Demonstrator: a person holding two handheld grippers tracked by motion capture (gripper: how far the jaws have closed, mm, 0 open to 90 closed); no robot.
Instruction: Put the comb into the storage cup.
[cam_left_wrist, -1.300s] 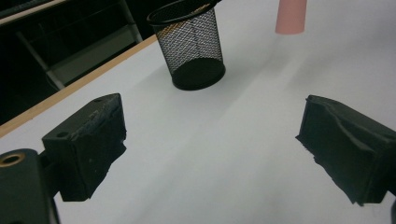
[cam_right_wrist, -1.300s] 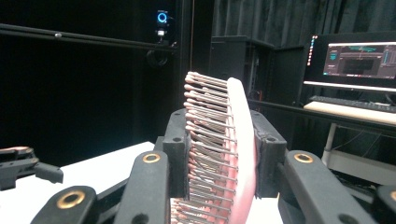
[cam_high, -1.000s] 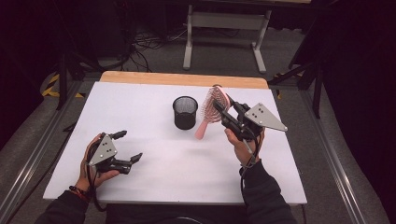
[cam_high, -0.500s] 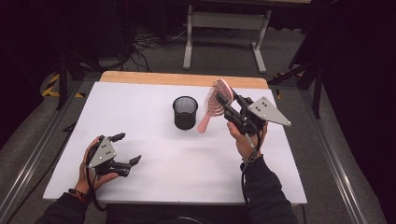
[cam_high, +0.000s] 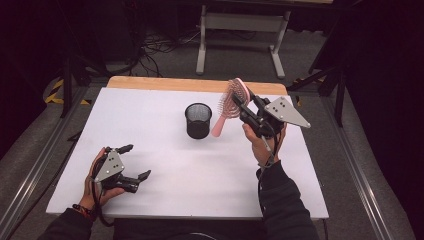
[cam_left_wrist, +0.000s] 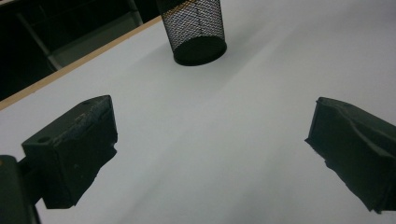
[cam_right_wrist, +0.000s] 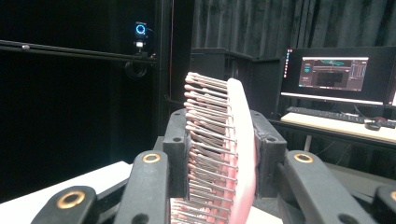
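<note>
We've got the pink hairbrush clenched by its head in the right tool, up over the desk's far edge beside the mesh cup. It's light, stiff plastic, though the bristles give, so gripping nearer the handle seems safer. Left tool has just been opening, nothing in it.

one pink hairbrush, one black mesh cup, two tongs

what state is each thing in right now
hairbrush: lifted off the table, clamped by its head, handle pointing down toward the cup
mesh cup: upright on the table, looks empty
right gripper: shut on the hairbrush
left gripper: open, jaws have just been opening, nothing between them
</note>
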